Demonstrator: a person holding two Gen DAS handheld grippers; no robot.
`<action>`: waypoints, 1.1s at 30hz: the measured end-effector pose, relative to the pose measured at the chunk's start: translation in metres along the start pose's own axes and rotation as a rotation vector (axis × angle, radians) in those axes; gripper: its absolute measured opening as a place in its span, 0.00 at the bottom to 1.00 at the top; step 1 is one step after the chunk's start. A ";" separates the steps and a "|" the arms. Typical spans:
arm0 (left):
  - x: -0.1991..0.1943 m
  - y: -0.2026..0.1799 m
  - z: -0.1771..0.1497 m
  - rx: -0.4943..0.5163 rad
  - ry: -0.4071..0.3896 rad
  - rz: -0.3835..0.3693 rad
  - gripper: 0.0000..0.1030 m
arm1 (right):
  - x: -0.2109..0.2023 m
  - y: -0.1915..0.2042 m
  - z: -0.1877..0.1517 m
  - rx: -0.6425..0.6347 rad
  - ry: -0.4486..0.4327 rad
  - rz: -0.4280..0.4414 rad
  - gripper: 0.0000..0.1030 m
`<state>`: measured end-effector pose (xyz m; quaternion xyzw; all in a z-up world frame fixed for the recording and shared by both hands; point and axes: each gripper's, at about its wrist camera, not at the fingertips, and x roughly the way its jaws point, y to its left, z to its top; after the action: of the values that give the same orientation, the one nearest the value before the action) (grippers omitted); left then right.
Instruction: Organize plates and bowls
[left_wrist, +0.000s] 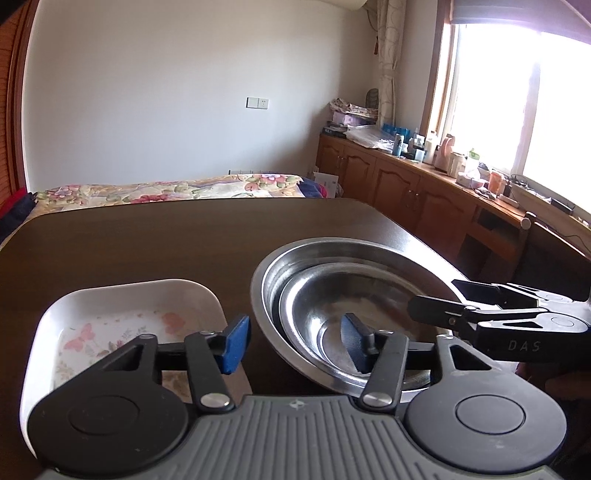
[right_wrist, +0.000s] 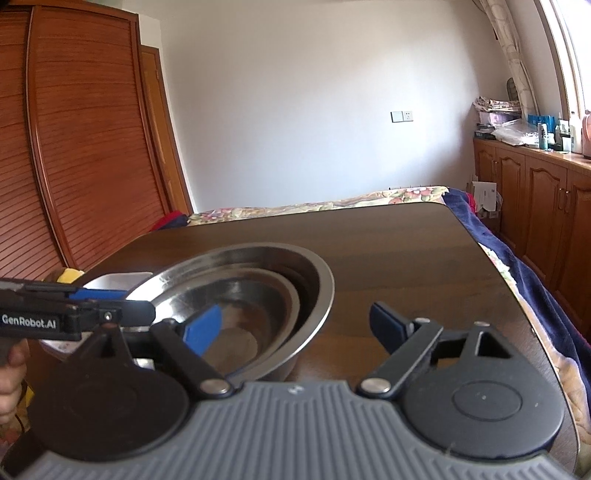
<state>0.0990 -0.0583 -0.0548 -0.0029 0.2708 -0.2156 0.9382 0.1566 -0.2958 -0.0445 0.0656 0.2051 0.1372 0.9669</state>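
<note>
Nested steel bowls (left_wrist: 351, 314) sit on the table (left_wrist: 147, 243), rim between your left gripper (left_wrist: 295, 341) pads, jaws spread wide, holding nothing. White floral dish (left_wrist: 122, 325) just left of it. Right gripper (right_wrist: 295, 328) also open, straddling the opposite rim. Close squarely on the rims, lift level so the inner bowl doesn't slide.

Glossy steel bowls (left_wrist: 354, 295) – glazed white ceramic dish (left_wrist: 122, 314) – on smooth dark wood table (left_wrist: 147, 240).
</note>
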 end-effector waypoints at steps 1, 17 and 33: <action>0.001 0.000 0.000 0.001 0.003 -0.001 0.75 | 0.001 0.000 0.000 0.000 -0.001 0.001 0.85; 0.007 -0.003 -0.002 0.006 0.020 0.017 0.66 | 0.009 0.000 -0.003 0.039 0.003 0.004 0.68; 0.011 -0.001 -0.002 -0.009 0.026 0.017 0.55 | 0.008 0.002 -0.006 0.052 -0.016 -0.007 0.31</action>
<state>0.1054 -0.0637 -0.0621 -0.0021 0.2838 -0.2066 0.9363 0.1608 -0.2909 -0.0528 0.0912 0.2012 0.1280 0.9669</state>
